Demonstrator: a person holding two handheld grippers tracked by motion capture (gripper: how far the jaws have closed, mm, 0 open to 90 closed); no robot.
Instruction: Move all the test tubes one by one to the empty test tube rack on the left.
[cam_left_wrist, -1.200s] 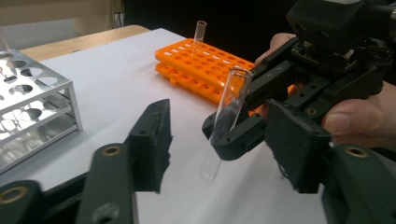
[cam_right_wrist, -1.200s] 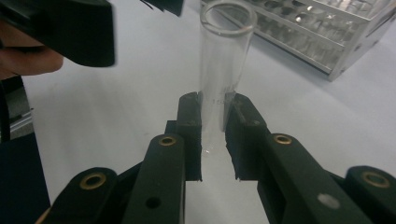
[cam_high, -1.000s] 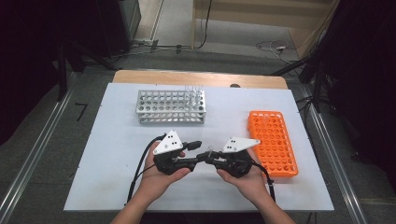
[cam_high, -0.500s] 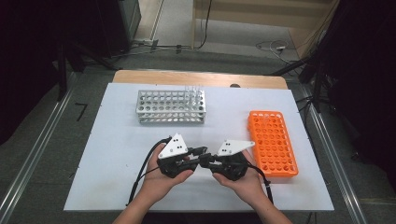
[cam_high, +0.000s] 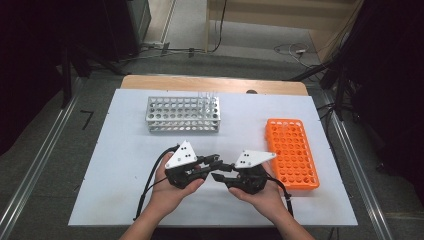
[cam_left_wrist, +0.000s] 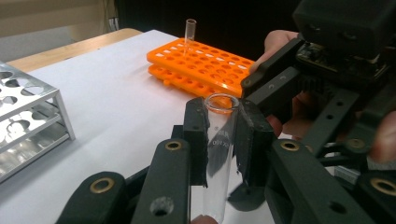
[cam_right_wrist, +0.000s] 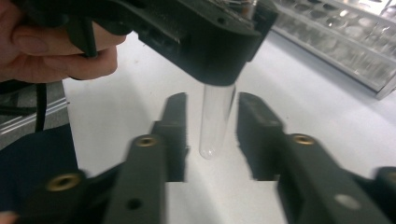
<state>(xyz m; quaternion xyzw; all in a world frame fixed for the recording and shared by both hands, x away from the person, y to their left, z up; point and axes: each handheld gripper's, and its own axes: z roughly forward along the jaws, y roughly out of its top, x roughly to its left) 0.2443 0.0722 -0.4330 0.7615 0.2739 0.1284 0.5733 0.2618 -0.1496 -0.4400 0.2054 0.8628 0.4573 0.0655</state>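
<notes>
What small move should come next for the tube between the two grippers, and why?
Probably draw the right gripper clear. Its jaws have just been opening and stand apart from the test tube, while the left gripper is shut on it. The left can then carry it toward the orange rack.

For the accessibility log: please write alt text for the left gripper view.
The left claw is shut on a clear test tube, held upright above a white table. Behind stand an orange rack holding one tube, and a metal rack at left.
</notes>
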